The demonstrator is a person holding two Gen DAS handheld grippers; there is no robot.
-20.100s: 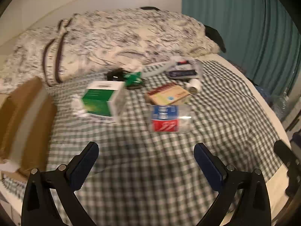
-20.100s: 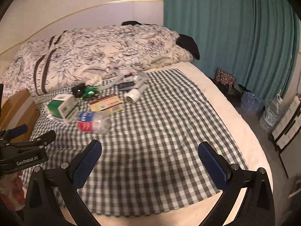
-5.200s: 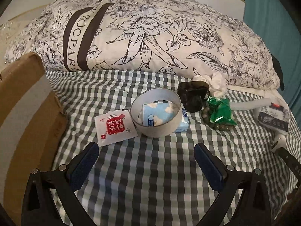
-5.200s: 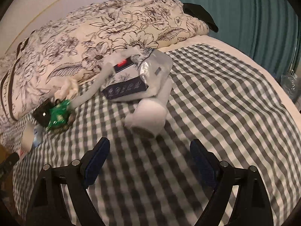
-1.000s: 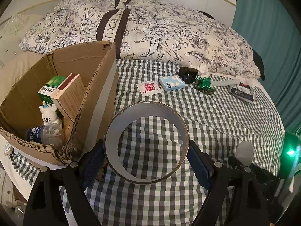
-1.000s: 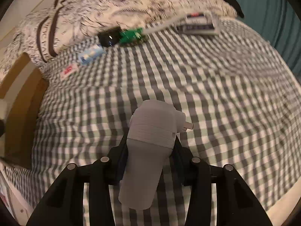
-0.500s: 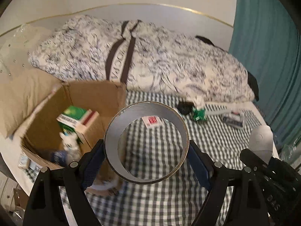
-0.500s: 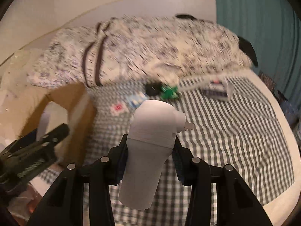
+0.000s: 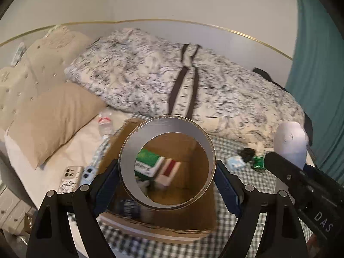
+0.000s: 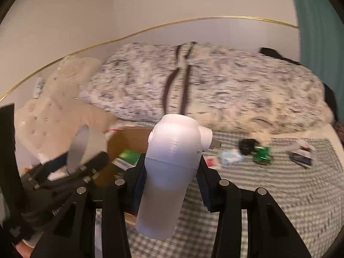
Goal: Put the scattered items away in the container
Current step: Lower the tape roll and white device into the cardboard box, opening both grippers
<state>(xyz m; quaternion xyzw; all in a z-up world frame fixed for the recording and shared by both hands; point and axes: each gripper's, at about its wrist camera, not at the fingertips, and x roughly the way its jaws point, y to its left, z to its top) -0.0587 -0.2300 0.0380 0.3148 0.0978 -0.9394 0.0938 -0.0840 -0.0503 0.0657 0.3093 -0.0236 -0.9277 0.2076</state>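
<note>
1. A roll of tape (image 9: 166, 163) is gripped across its width by the left gripper (image 9: 167, 179); the blue pads are pressed on both sides of the ring, which hangs above the open cardboard box (image 9: 194, 225).
2. A white plug adapter (image 10: 169, 172) is clamped by its body between the jaws of the right gripper (image 10: 171, 179), its metal prongs pointing to the right. It is held near the box, over the checked blanket (image 10: 279, 193).
3. For a good release, the tape should be lowered well inside the box walls before the jaws are opened, because a ring can roll and jump out if it is dropped on its edge.
4. The adapter is best brought over the opening only when the left gripper is out of the way, so that the 2 grippers do not collide; this is a judgement only.
5. Inside the box, a green and white carton (image 9: 148, 161) and a carton with a red stripe (image 9: 169, 167) are seen through the ring. Other contents are blurred.
6. On the blanket, well apart from the box, a light blue packet (image 10: 231, 158), a black object (image 10: 247, 146), a green packet (image 10: 262, 153) and a dark pack (image 10: 301, 157) are left to be collected.
</note>
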